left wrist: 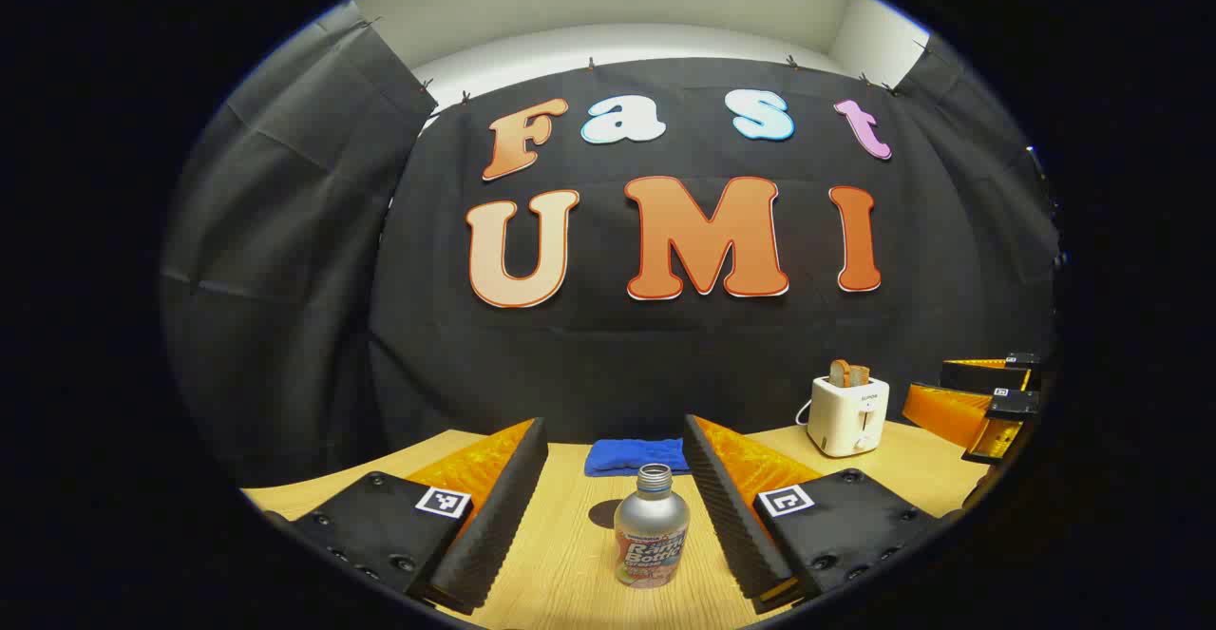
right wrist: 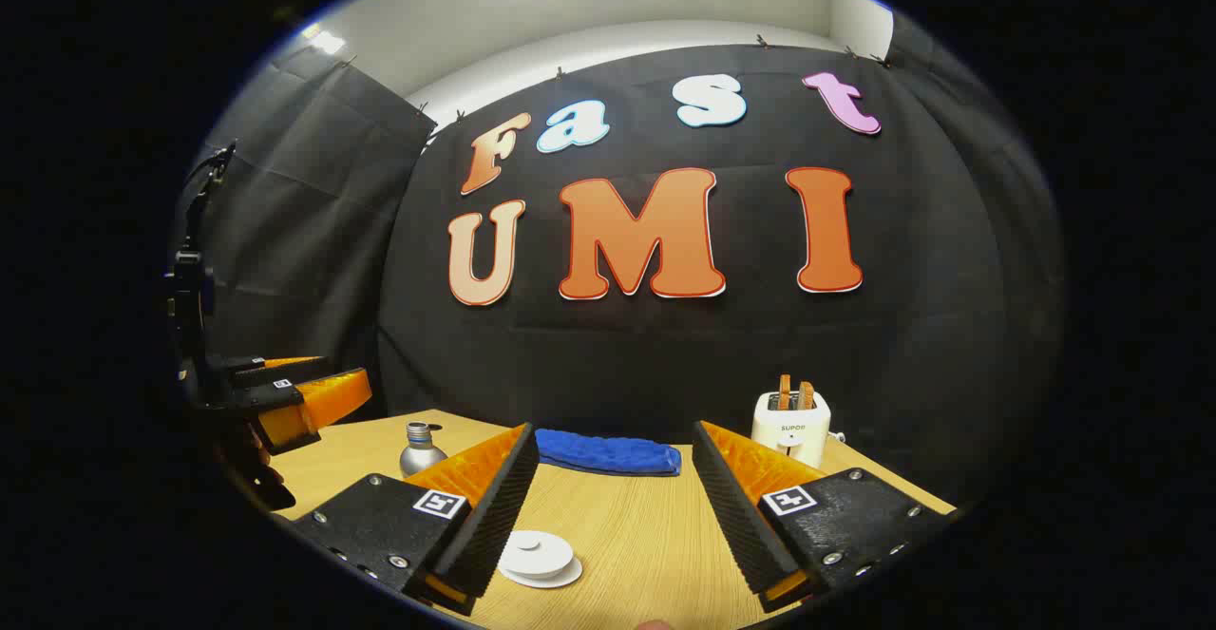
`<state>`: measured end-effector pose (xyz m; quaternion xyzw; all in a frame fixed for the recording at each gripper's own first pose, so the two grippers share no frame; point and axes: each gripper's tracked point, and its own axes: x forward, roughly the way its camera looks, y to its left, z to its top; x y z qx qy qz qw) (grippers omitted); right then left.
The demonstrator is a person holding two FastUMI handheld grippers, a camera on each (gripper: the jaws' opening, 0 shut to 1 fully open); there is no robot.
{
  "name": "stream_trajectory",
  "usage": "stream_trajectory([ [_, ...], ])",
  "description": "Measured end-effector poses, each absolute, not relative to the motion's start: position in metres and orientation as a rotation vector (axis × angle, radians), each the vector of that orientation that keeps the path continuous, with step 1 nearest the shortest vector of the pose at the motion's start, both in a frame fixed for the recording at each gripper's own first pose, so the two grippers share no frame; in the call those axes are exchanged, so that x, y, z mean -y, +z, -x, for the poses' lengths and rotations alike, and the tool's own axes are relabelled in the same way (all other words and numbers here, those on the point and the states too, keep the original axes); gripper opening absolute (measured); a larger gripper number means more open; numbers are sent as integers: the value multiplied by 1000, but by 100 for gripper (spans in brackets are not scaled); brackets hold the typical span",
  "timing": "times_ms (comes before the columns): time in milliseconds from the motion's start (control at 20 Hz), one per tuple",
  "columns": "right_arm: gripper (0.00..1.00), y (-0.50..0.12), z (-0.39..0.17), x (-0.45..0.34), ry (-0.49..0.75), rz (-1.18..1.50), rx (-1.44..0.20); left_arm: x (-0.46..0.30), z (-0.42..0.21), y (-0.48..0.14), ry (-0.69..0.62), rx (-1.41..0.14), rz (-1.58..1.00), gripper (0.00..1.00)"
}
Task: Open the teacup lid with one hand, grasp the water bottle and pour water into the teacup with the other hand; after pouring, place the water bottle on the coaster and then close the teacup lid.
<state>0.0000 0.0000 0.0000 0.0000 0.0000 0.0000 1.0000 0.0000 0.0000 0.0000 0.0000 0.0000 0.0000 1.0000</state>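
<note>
Left hand-held gripper (left wrist: 616, 506) sits nearest its camera, jaws spread wide, nothing between the pads. Right hand-held gripper (right wrist: 616, 506) is the same: wide open, empty, hovering low over the tabletop (right wrist: 646, 535).

Scene, big to small:
- Tabletop: light wood, carries everything.
- Blue cloth (right wrist: 608, 453) folded at the back edge against the booth wall.
- White toaster (right wrist: 790, 429) back right, two slices sticking up.
- Water bottle (left wrist: 651, 527): metal, upright, cap off, neck open. In the left gripper view it stands centred between the open fingers, not touched. In the right gripper view it's off to the left, half behind that gripper's finger.
- Teacup lid (right wrist: 536, 554): flat white disc with a knob, just beside the right gripper's left finger, low in the right gripper view. Can't tell whether the cup is under it or whether the white ring below is the coaster.

Judgement: pre-grasp, left on bottle, right on lid.

Risks:
- Bottle is uncapped and smooth; an off-centre close or one finger hitting first could tip it and spill.
- Lid is off the right gripper's centre line; closing as is would miss or shove it sideways.
- Low-profile knob gives little purchase, so slip likely.
</note>
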Motion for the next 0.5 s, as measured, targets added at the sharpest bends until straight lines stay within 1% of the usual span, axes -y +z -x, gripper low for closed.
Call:
stream_trajectory([
  [50, 98, 1, 0, 1, 0, -1, 6, 0, 1, -1, 1, -3, -1, 99],
  [100, 98, 2, 0, 0, 3, -2, 11, -2, 3, -2, -1, -5, -3, 94],
  [500, 98, 4, -3, -9, 22, 11, 16, -4, 4, -7, -2, -7, -16, 94],
])
